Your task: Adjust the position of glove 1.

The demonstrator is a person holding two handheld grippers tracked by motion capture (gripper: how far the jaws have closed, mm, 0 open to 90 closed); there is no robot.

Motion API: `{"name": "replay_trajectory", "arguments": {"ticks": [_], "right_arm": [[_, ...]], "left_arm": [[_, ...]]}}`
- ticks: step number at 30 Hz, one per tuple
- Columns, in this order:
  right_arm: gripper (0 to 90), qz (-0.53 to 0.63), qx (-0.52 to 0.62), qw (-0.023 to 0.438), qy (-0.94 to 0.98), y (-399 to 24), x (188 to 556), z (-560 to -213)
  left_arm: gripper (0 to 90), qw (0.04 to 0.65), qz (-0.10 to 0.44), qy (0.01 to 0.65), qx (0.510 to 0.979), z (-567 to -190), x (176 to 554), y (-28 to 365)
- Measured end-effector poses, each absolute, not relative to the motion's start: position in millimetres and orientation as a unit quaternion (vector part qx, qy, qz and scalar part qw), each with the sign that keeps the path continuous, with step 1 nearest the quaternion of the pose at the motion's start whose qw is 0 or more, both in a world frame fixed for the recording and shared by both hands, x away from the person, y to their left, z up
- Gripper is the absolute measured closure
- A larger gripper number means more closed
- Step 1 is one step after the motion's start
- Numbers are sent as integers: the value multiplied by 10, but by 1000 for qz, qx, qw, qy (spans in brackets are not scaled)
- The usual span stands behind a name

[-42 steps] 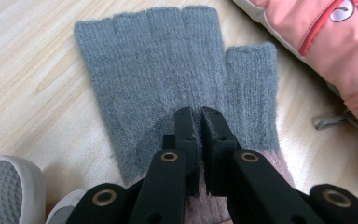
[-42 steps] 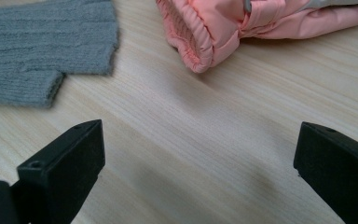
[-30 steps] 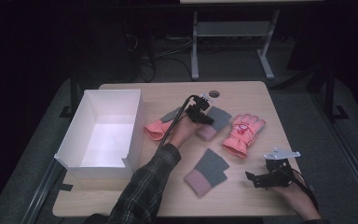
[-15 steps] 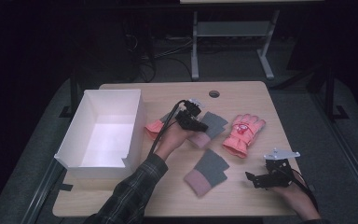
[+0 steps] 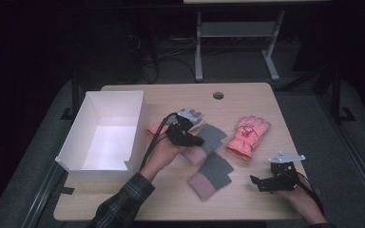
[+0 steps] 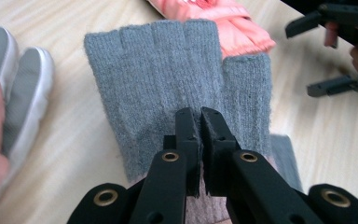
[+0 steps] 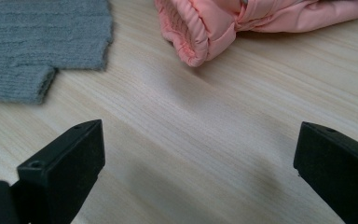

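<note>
Pinching the grey knit glove [image 6: 177, 88] near its cuff end, your left gripper [image 6: 200, 122] has its two black jaws drawn together on the fabric, with only a thin fold of wool between them. In the high view that glove [image 5: 210, 137] lies at the middle of the table [image 5: 247, 97], just right of the white box [image 5: 105, 129], and your left gripper [image 5: 190, 138] sits over its near end. Beside it, towards the box, lies a grey-and-white glove [image 5: 190, 116] with a pink glove's edge [image 5: 155, 128] showing behind your hand. A second grey knit glove [image 5: 211, 174] with a pink cuff lies nearer to you, and a pink padded glove [image 5: 246, 136] rests to the right. Your right gripper [image 5: 261, 183] rests low over bare wood at the near right, jaws standing wide apart with nothing between them; its own view shows the pink padded glove's cuff [image 7: 200, 35] ahead.
</note>
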State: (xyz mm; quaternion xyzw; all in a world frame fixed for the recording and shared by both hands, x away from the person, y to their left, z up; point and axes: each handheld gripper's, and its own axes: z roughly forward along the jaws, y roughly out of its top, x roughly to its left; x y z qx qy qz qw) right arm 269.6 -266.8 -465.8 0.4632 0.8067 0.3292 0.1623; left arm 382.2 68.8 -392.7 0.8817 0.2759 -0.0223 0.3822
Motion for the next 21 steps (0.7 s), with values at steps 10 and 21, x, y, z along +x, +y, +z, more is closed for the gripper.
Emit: {"name": "replay_trajectory", "arguments": {"ticks": [10,21], "right_arm": [[17,329,461,167,807,-2675,2696,-4656],[17,330,461,166,807,-2674,2689,-4648]], "left_arm": [[864,374,-27,267,888,-3988,3543,666],[863,356,-40,249,900,-4062,3301,532]]}}
